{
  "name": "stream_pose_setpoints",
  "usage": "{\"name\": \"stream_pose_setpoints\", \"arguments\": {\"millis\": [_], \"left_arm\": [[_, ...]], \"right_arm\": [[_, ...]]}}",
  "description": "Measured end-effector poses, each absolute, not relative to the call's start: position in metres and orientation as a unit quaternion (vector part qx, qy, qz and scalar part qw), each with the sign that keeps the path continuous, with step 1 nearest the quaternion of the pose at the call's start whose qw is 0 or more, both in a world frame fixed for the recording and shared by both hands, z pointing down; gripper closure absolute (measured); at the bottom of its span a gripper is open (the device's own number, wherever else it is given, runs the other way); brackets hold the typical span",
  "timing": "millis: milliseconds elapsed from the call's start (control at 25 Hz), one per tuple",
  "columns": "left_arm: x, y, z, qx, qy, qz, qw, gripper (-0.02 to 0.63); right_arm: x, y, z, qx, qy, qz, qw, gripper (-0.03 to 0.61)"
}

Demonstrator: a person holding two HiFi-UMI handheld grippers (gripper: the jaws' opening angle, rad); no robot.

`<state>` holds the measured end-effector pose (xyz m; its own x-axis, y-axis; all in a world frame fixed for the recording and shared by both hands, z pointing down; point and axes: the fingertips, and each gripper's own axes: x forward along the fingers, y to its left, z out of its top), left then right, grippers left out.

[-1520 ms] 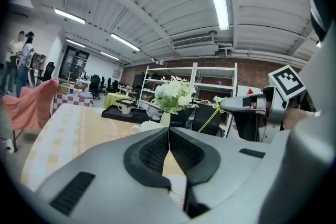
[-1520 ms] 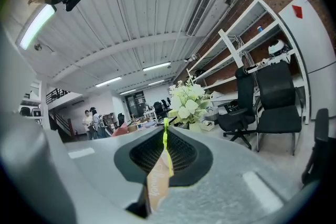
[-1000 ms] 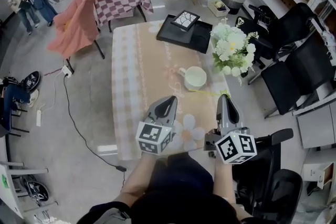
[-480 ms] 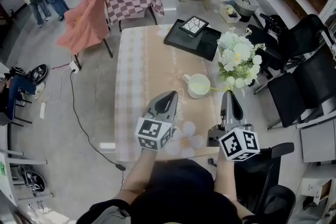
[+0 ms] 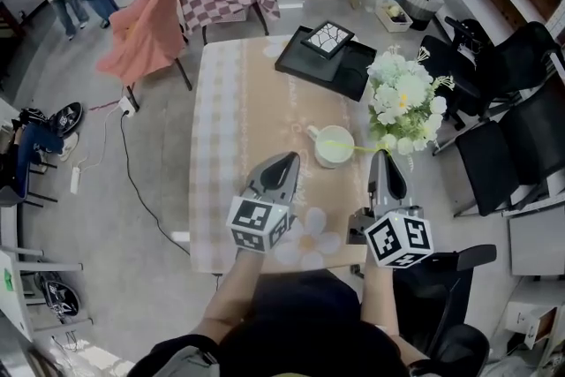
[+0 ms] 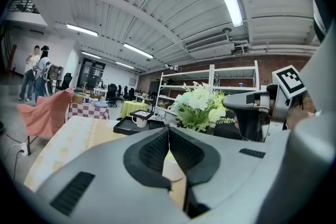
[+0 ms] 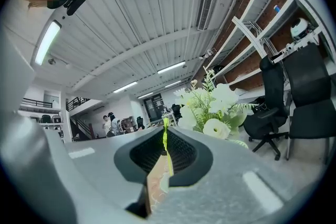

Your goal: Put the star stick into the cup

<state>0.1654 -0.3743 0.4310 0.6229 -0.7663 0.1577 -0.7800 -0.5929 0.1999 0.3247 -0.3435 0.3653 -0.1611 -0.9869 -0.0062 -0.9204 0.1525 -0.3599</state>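
Star stick (image 5: pixel 364 149) nearer cup (image 5: pixel 335 146), tabletop (image 5: pixel 238 110) open leftward

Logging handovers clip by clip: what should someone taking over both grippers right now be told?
Left gripper: shut, empty, over the table short of the cup.
Right gripper: shut on the star stick, which points toward the cup.
Cup: upright, beside the flowers.
Done: stick in grip.
Left: bring it over the cup, lower it in, release.

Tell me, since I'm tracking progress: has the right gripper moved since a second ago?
Yes. The right gripper, shut on the star stick, has advanced forward, closer to the cup.
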Motion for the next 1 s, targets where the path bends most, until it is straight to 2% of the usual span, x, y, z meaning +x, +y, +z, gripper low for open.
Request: {"name": "stream_pose_setpoints", "arguments": {"millis": [480, 1000], "left_arm": [[0.144, -0.383, 0.459, 0.866, -0.472, 0.041, 0.158, 0.603], [0.131, -0.379, 0.481, 0.853, -0.488, 0.057, 0.176, 0.603]], "right_arm": [[0.318, -0.374, 0.387, -0.620, 0.763, -0.158, 0.093, 0.561], [0.321, -0.382, 0.407, -0.623, 0.758, -0.169, 0.091, 0.561]]}}
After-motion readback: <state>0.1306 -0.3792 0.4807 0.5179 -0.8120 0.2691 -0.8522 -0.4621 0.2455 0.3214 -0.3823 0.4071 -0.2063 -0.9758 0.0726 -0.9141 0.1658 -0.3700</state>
